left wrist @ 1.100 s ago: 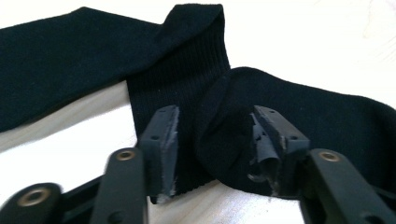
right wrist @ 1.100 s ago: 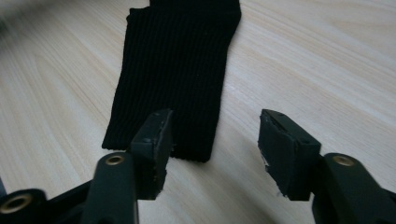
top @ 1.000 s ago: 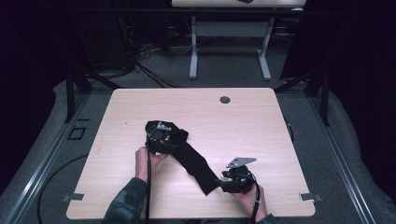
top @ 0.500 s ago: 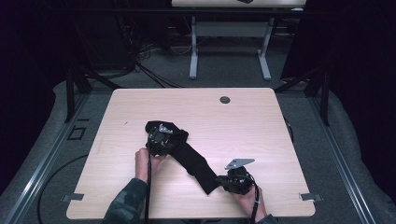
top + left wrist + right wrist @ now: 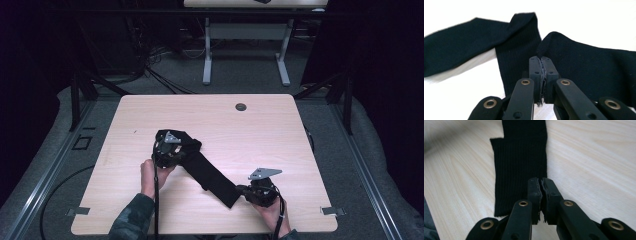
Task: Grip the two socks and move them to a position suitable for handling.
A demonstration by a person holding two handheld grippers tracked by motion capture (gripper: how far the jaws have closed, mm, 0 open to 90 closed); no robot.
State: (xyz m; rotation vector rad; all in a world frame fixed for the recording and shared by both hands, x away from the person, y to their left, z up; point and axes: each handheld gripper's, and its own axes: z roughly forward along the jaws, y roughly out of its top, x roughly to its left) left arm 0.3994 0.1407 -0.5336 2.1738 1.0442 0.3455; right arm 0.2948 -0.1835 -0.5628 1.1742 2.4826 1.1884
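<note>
High view shows both our tools, left tool [image 5: 169, 148] and right tool [image 5: 248, 191], clamped on opposite sock [image 5: 212, 176] ends, stretching it flat along the worktop [image 5: 260, 135].

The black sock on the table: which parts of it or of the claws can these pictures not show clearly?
- Black sock, high view: the end at the left claw is covered by that claw; folds merge into one dark shape.
- Left gripper view: the sock's right side is cut by the frame edge.
- Right claw, right gripper view: whether any fabric sits between the closed jaws cannot be told.
</note>
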